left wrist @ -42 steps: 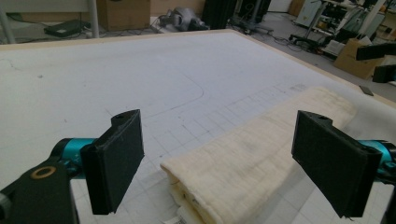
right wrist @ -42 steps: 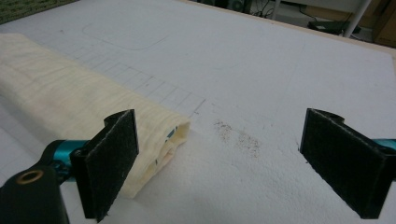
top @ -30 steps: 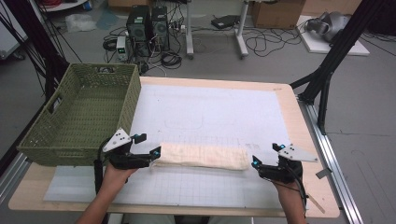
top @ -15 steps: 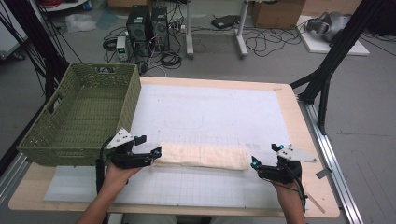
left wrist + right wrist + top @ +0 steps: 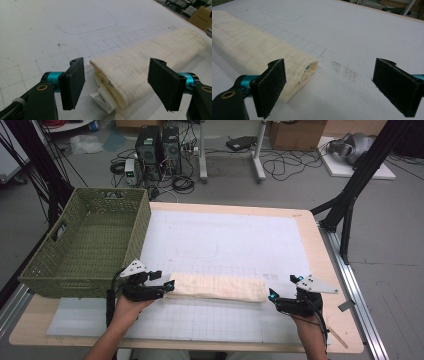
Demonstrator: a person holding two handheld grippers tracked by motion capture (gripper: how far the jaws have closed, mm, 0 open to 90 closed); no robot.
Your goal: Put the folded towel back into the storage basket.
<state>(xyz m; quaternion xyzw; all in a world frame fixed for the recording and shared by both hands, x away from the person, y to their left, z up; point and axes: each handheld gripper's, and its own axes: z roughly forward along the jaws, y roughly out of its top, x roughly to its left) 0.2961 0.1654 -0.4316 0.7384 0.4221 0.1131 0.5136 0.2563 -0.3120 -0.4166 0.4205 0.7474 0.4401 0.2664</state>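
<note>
A cream towel (image 5: pixel 217 287), folded into a long roll, lies across the white grid mat near the front edge. My left gripper (image 5: pixel 167 287) is at its left end. In the left gripper view the towel end (image 5: pixel 117 77) with its white label sits between the pads of that gripper (image 5: pixel 118 86). The jaws have just been closing, and the pads stand clear of the cloth. My right gripper (image 5: pixel 272 296) waits at the towel's right end. In the right gripper view the gripper (image 5: pixel 334 87) is wide open and the towel end (image 5: pixel 294 65) lies beside its left pad.
A green woven basket (image 5: pixel 142 227) stands at the left of the table, just behind my left hand. The white mat (image 5: pixel 225 235) covers most of the wooden tabletop (image 5: pixel 320 245). Black frame legs rise at the right edge.
My left gripper has edged right, bringing its jaws around the towel's left end, and the jaws have narrowed. The right gripper and the towel have stayed put.
</note>
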